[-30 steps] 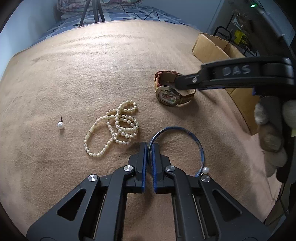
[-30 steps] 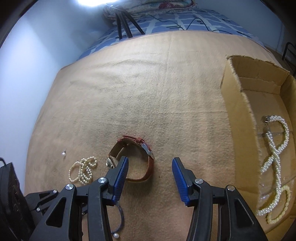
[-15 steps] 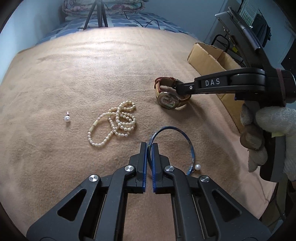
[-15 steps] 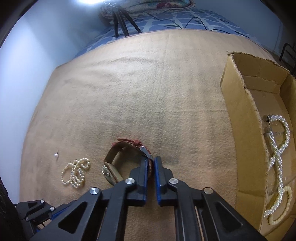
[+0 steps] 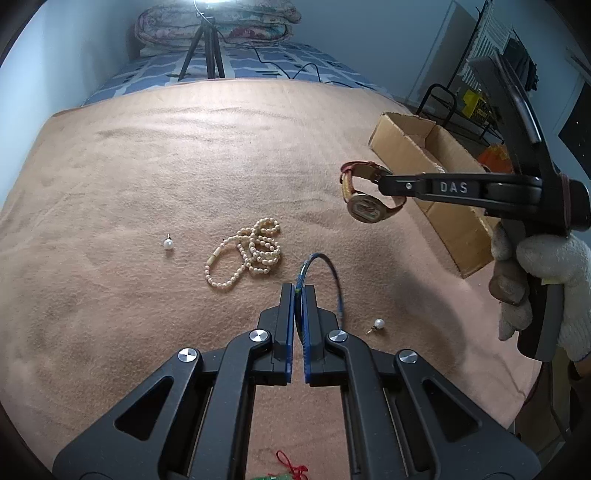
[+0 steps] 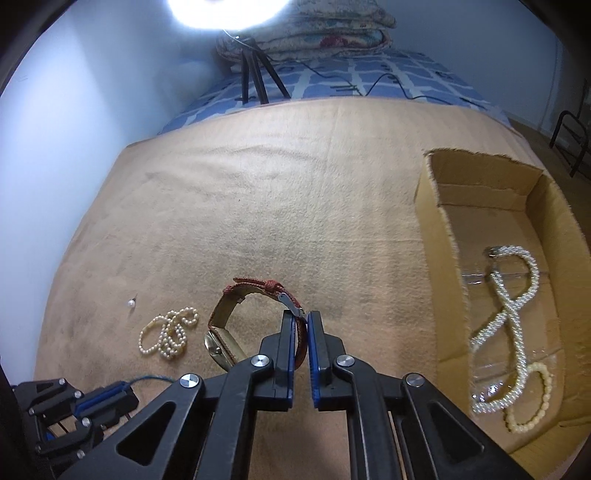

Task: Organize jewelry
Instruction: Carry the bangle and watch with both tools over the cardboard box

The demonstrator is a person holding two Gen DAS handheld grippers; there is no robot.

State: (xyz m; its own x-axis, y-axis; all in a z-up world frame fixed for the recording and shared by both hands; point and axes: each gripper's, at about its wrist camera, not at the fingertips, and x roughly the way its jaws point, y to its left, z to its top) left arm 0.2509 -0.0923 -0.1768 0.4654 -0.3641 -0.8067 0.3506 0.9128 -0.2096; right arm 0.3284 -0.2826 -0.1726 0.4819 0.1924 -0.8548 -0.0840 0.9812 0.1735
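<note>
The left gripper (image 5: 298, 295) has its jaws clamped on the blue bangle (image 5: 320, 275), low over the bed's tan blanket (image 5: 184, 166). Farther on, the right gripper (image 6: 299, 325) has its jaws pinched on the red-strapped watch (image 6: 255, 317), raised clear of the blanket near the cardboard box (image 6: 436, 229) at the bed's right edge.

A glaring white lamp (image 6: 229, 11) at the far wall blew out; fisheye edges curved and darkened, dim bluish room.

A tan blanket (image 5: 184, 155) covers the bed — on it a pearl necklace (image 5: 251, 254), a pearl earring (image 5: 168, 243) further left, another earring (image 5: 378, 324) nearer, and a cardboard box (image 6: 480, 192) far right.
</note>
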